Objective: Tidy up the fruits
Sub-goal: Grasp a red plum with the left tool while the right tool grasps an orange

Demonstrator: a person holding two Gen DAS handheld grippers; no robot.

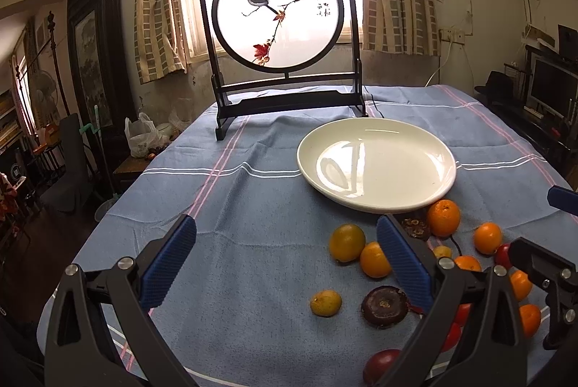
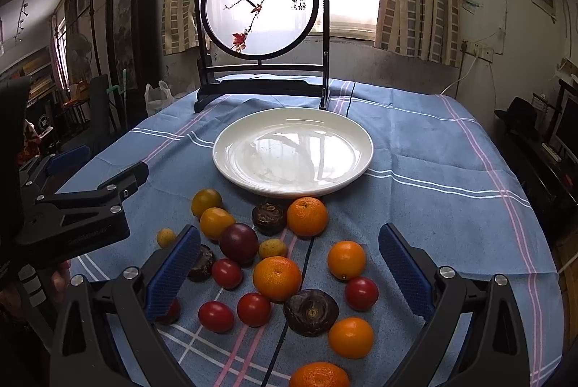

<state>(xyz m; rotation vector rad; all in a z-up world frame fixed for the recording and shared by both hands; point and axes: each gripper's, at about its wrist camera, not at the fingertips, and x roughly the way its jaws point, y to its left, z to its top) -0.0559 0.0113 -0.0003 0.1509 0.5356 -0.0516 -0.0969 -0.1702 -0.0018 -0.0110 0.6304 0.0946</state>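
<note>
Blue tablecloth (image 2: 433,152) fills the frame. White plate (image 2: 292,152), centre, looks bare, though glare obscures it. Mixed fruits (image 2: 276,278) lie scattered below it. My left gripper (image 1: 285,260) and right gripper (image 2: 289,264) both hang spread, holding nothing.

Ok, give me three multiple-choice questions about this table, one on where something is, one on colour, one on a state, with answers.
1. Where is the bird screen?
A. behind the plate
B. on the plate
C. under the cloth

2. What colour is the tablecloth?
A. green
B. blue
C. black

3. What is on the plate?
A. oranges
B. tomatoes
C. nothing

Answers: 1 A, it stands at the far edge past the plate. 2 B, blue with pale stripes. 3 C, all the fruit lies on the cloth in front of it.
</note>
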